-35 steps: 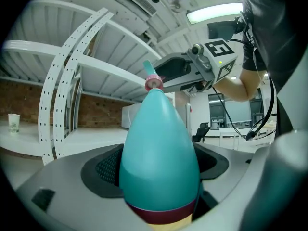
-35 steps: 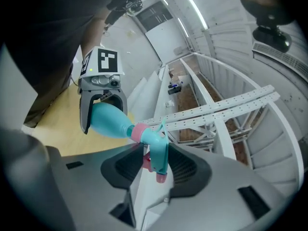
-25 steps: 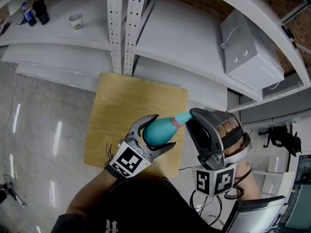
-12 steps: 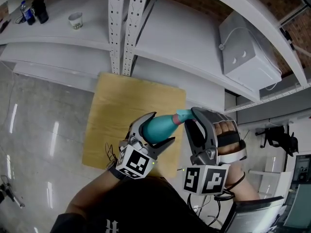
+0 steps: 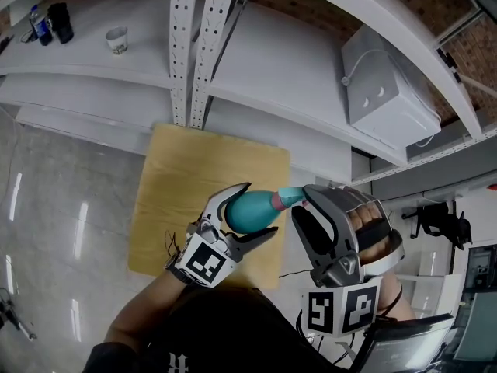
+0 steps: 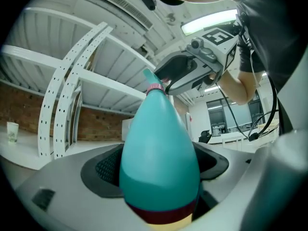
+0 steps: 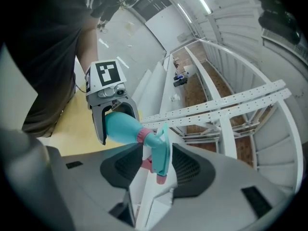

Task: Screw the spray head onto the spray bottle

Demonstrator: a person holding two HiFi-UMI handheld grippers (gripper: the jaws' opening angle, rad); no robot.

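**Both claws loaded: bottle in left, spray head in right**

Left claw (image 5: 260,208): jaws partly apart, clamped on the broad body of the teal spray bottle (image 5: 247,212). The bottle's neck points out past the claw's tips toward the right claw.

Right claw (image 5: 301,200): jaws roughly half apart, closed against the teal spray head (image 7: 160,153) between its pads. The head sits at the bottle's pink collar (image 7: 143,135).

Yellow worktop (image 5: 186,169) lies below both claws.

The bottle (image 5: 250,212) lies level in the left tool (image 5: 262,208) over the table's (image 5: 178,181) near right corner, its head (image 5: 292,196) between the right tool's (image 5: 301,202) jaws. Behind the table runs a shelf (image 5: 272,61), with a cup (image 5: 116,39) far left and a box (image 5: 388,92) at the right.
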